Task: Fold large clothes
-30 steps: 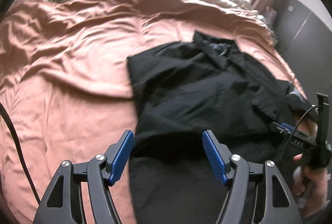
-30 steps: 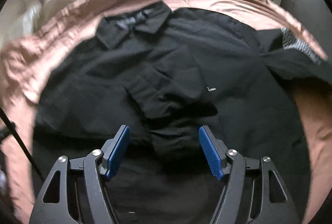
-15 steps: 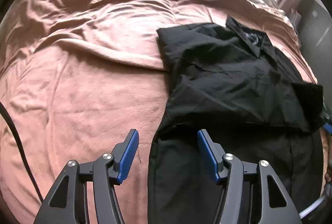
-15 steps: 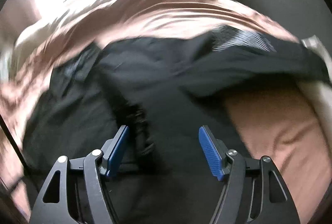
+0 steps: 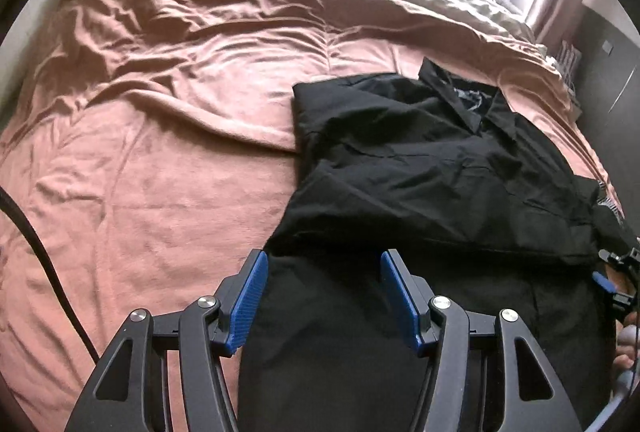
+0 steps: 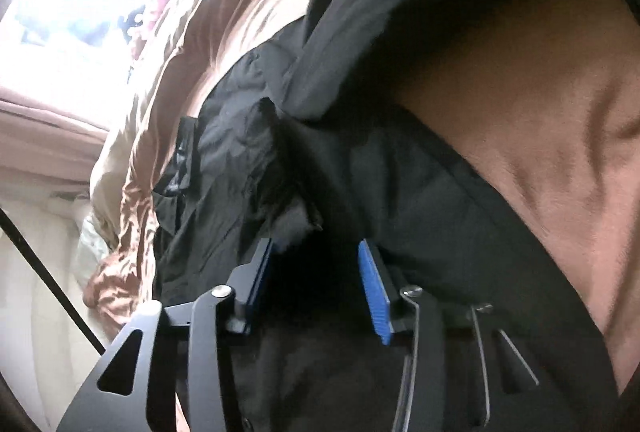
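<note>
Right claw [image 6: 316,272] swung rightward, closing around black shirt [image 6: 400,191]; left claw [image 5: 320,296] open, empty.

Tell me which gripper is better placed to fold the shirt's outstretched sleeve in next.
Right, probably. The right gripper sits on the black shirt beside that sleeve, jaws closing. The left gripper hovers open over the opposite edge.

My left gripper [image 5: 322,298] sits at the bottom centre of its own view, angled downward, its blue pads [image 5: 250,298] standing apart with nothing pressed between them. My right gripper [image 6: 316,284] fills the bottom of its view, rolled so the frame tilts, and its jaws are closing; dark cloth lies between them, though the pads do not yet press it. At the left view's right edge, part of my right hand [image 5: 626,348] shows.
</note>
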Motion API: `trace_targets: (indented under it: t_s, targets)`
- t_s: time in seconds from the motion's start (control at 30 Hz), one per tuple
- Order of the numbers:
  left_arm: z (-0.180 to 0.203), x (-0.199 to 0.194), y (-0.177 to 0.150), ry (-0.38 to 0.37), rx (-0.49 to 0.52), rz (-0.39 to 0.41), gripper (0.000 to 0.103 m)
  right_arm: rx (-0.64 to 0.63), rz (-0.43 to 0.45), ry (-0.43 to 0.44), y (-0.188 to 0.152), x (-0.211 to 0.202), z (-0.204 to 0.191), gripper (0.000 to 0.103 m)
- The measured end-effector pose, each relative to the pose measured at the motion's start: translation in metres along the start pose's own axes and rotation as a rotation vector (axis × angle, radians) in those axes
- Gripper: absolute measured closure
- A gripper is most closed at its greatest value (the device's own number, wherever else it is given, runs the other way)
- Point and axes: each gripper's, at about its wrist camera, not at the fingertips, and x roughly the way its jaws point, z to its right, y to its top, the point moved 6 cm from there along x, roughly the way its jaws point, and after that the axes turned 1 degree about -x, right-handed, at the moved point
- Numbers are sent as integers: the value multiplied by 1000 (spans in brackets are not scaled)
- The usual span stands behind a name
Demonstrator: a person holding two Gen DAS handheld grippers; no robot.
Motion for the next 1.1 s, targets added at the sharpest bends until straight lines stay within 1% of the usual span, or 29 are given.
trace_targets:
  t_s: [0.07, 0.13, 0.2, 0.27, 0.3, 0.37, 0.47, 0.53, 0.57, 0.6, 0.63, 0.67, 0.7, 0.77, 0.8, 0.87, 0.97, 1.03, 1.1]
  targets:
    - [-1, 11, 0, -2, -6, -20, 42, -8, 8, 3, 6, 6, -2, 83]
    - [-4, 20, 3, 20, -4, -26, 42, -43, 20, 1, 15, 16, -8, 88]
    - [-10, 28, 6, 31, -24, -24, 42, -75, 34, 6, 16, 13, -15, 90]
    - [-13, 37, 7, 25, -42, -30, 42, -104, 54, 14, 23, 16, -19, 90]
    - [-13, 42, 7, 23, -46, -38, 42, -109, 61, 15, 21, 16, -20, 90]
    - [-13, 46, 6, 21, -42, -49, 42, -122, 68, -12, 21, 19, -18, 90]
    - [-11, 39, 8, 20, -41, -25, 42, -112, 68, -19, 17, 21, -17, 90]
    - [-10, 30, 9, 20, -49, -5, 42, -116, 72, -16, 12, 11, -21, 89]
    - [-9, 24, 9, 15, -55, 7, 42, -121, 80, -3, 11, 5, -25, 86]
    - [-7, 18, 10, 7, -60, 18, 42, -125, 87, 5, 12, -3, -28, 81]
    - [-5, 13, 10, 3, -62, 26, 42, -128, 103, 9, 14, -11, -28, 63]
    - [-3, 8, 11, -1, -64, 35, 42, -132, 125, 14, 16, -20, -27, 39]
    - [0, 2, 11, -6, -65, 44, 42, -135, 142, 15, 16, -28, -25, 33]
    - [8, -6, 10, -22, -70, 57, 42, -130, 200, 11, 20, -50, -16, 31]
    - [13, -10, 9, -24, -65, 61, 41, -123, 208, 14, 20, -54, -13, 31]
    - [25, -17, 6, 2, -34, 64, 41, -79, 242, 36, 23, -68, 0, 31]
    - [44, -24, 2, -22, -2, 74, 40, 0, 311, 56, 28, -89, 27, 31]
    - [56, -28, 0, -41, 14, 79, 29, 48, 348, 58, 31, -97, 45, 31]
    - [68, -30, 0, -55, 30, 90, 25, 86, 374, 36, 33, -101, 61, 31]
